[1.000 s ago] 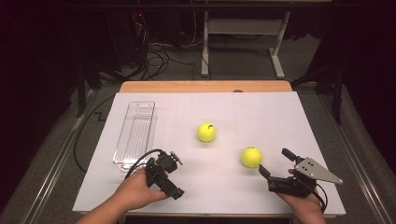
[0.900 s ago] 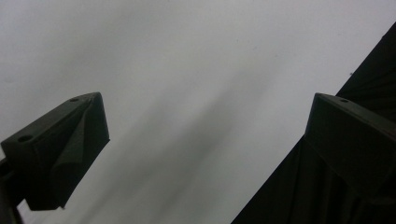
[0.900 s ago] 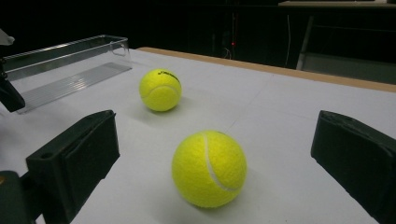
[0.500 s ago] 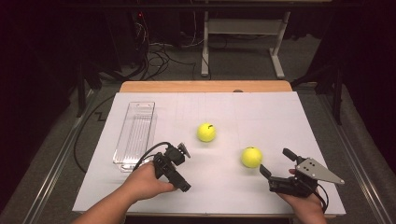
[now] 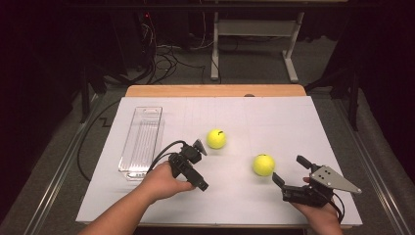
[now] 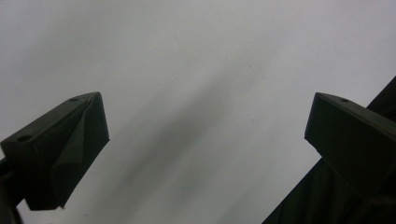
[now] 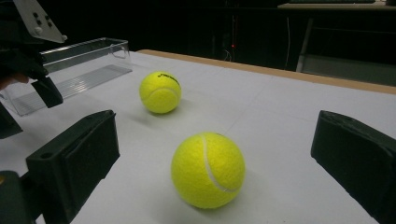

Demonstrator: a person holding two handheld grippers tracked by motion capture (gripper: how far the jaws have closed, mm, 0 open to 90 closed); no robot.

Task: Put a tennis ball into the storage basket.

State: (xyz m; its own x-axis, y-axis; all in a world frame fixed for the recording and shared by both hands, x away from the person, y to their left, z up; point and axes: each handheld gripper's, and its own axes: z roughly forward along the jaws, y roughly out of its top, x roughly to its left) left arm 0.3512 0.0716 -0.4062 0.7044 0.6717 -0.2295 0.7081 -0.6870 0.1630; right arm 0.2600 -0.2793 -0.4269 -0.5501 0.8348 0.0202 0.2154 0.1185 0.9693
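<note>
Two yellow tennis balls lie on the white table cover [image 5: 274, 122]. The far ball [image 5: 216, 138] [image 7: 160, 92] sits near the middle. The near ball [image 5: 264, 165] [image 7: 208, 170] rests just ahead of my right gripper [image 5: 287, 169] [image 7: 215, 140], whose jaws stand wide apart and do not touch it. My left gripper [image 5: 195, 178] [image 6: 205, 135] is held tilted down at the bare cover, left of the far ball, jaws spread with nothing between them. The left gripper [image 7: 32, 56] also shows at the top left of the right gripper view.
A clear plastic tray [image 5: 142, 142] [image 7: 79, 65] lies lengthwise at the left of the table, holding nothing I can see. A wooden table edge [image 5: 215, 90] runs along the back. Cables and a metal stand [image 5: 254, 44] are on the floor beyond.
My left gripper has moved forward and to the right, closer to the far ball. The right gripper and both balls have stayed put.
</note>
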